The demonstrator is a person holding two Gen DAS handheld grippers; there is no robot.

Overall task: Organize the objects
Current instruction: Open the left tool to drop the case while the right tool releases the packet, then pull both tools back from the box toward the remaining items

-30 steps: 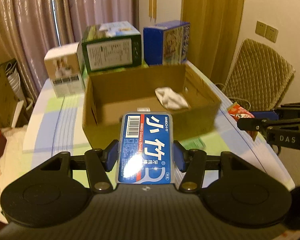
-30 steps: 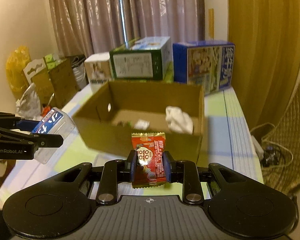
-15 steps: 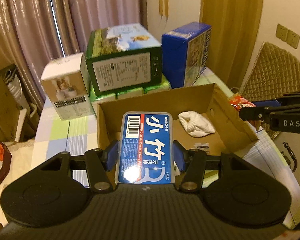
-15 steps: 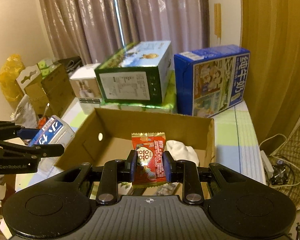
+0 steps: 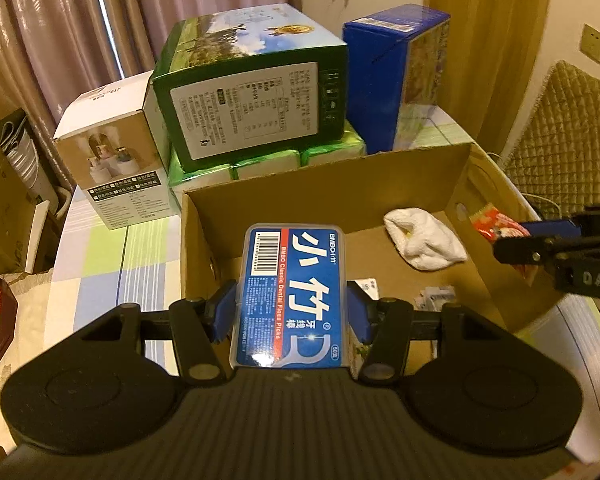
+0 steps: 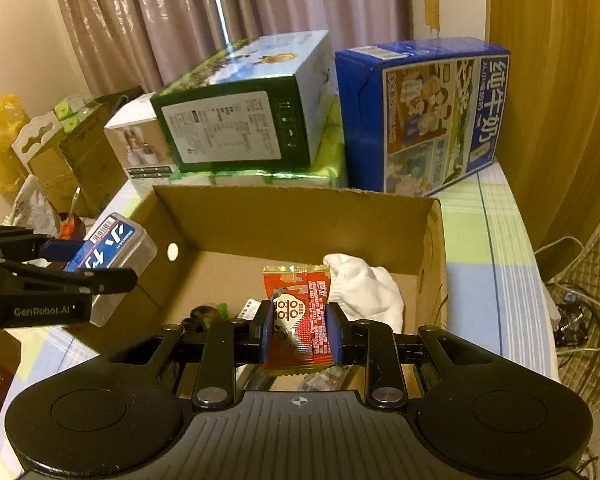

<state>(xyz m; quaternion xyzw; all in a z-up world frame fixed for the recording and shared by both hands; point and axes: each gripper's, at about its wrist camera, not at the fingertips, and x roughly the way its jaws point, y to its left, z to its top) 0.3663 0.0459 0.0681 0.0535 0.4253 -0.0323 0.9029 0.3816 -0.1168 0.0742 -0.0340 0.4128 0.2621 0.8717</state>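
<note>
Left claw (image 5: 292,314) is clamped on the clear rectangular plastic floss-pick case with the blue label (image 5: 292,292), held over the near left edge of the open brown cardboard box (image 5: 324,184). Right claw (image 6: 300,330) is pinched tight on the red crinkly foil snack packet (image 6: 300,312), over the box's inside. Just past that packet, a balled-up white sock (image 6: 368,288) sits on the box floor. Beyond the box: a green carton (image 6: 236,120) and a blue milk carton (image 6: 424,116).
</note>
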